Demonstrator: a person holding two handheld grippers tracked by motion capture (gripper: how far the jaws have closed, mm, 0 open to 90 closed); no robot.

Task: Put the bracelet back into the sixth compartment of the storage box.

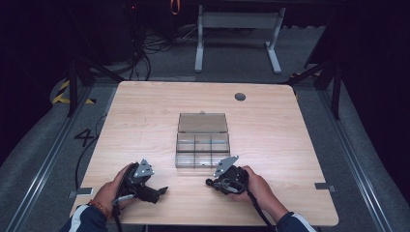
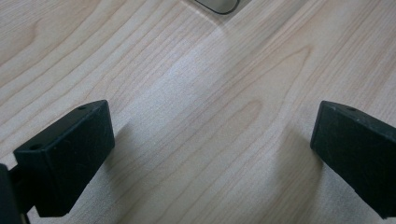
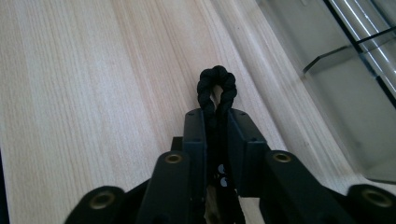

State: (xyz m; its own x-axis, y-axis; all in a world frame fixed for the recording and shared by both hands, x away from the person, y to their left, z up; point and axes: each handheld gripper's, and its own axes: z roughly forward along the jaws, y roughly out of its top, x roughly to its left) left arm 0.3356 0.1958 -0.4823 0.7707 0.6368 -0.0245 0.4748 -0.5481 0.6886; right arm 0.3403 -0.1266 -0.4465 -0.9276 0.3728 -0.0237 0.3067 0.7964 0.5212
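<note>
Two grippers sit low at the near edge of the wooden table [image 1: 145, 116]. Our left gripper [image 2: 212, 154] has its jaws wide apart, with only bare wood between them. Our right gripper [image 3: 216, 126] has its jaws squeezed tight on a black braided cord loop [image 3: 216, 86], which sticks out past the tips. The clear box [image 1: 201, 145] with little compartments lies in the middle of the table, lid flipped open, just beyond the right gripper. We think the loop goes into a compartment. We should lift it over the near wall, hold it above one compartment, then let go gently.
</note>
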